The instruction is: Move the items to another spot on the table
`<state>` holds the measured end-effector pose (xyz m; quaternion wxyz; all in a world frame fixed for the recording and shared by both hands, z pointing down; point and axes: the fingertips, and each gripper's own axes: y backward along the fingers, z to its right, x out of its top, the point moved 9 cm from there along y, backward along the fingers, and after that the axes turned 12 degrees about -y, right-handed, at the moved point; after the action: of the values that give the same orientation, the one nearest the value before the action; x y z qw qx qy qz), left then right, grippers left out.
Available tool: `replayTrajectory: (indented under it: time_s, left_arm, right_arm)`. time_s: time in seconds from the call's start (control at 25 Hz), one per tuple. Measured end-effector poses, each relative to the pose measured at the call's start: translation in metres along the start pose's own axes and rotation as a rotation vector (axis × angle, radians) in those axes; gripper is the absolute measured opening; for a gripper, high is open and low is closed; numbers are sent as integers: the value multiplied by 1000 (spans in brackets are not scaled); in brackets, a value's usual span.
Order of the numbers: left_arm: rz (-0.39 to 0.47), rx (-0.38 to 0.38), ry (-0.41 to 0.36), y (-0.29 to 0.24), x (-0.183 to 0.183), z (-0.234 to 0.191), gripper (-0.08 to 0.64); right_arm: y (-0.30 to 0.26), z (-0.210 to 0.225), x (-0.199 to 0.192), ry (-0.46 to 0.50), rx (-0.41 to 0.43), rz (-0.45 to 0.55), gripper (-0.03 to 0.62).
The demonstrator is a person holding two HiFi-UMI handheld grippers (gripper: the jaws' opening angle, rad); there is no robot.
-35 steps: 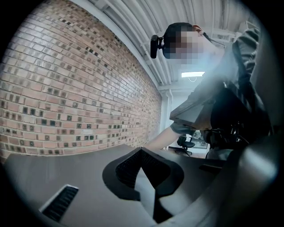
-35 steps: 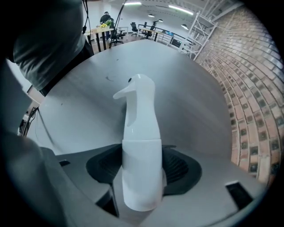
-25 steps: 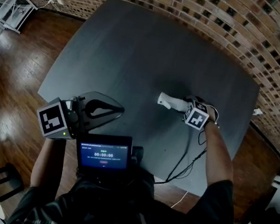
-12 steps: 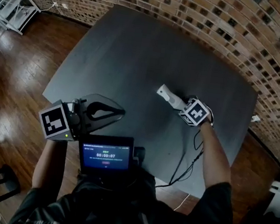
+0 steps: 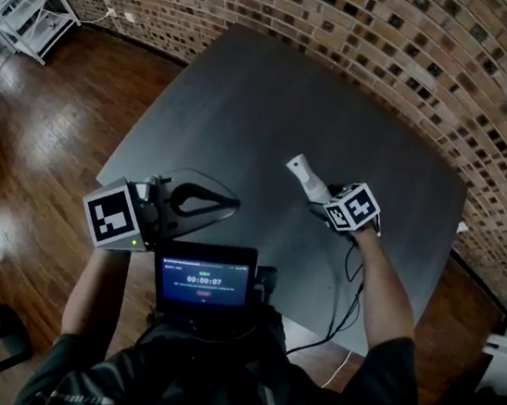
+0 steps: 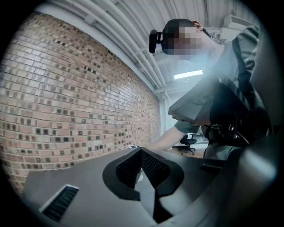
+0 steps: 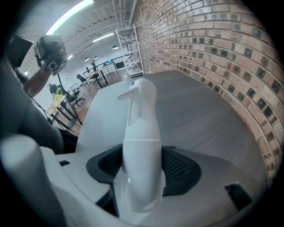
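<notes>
Brick wall (image 5: 399, 30) curved round the far side, wood floor (image 5: 38, 139) to the left, dark grey tabletop (image 5: 250, 93) between them, otherwise bare as far as I could see.

Right gripper (image 5: 322, 197): jaws stood wide, pads pressed on either side of the white spray bottle (image 7: 141, 150), gripping its lower body. The nozzle stuck out past the jaws. The width of the grip had not changed over the last second.

What changed: a second before, the bottle lay nearly level in my right gripper, nozzle pointing left across the tabletop. Now the marker cube had rolled over and the bottle was angled, nozzle up and away toward the far-left corner. In the head view the hand also sat a little nearer the middle of the tabletop. From my right gripper view the bottle looked clear of the surface, though I could not see its base.

Left gripper (image 6: 143, 155): jaw tips together, nothing between them, held level over the near-left edge. It had drifted slightly right and done no work.

Reading: the carry looked under way. The bottle was picked up and in transit, not yet set down. A new spot was still to be chosen, with plenty of open tabletop on the far side.
</notes>
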<state>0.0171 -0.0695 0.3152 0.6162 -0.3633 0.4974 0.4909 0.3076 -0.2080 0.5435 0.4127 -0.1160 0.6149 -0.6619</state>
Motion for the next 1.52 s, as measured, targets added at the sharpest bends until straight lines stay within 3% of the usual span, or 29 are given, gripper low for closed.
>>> replayTrajectory:
  time_s: [0.92, 1.08, 1.52]
  left_arm:
    - [35, -13, -8, 188, -9, -58, -3]
    - [30, 10, 3, 206, -16, -66, -3]
    - [-28, 92, 37, 213, -26, -80, -3]
  right_arm:
    - [-110, -150, 152, -475, 230, 132, 277]
    - [-135, -155, 173, -554, 253, 133, 278]
    - [-184, -125, 217, -648, 241, 66, 278]
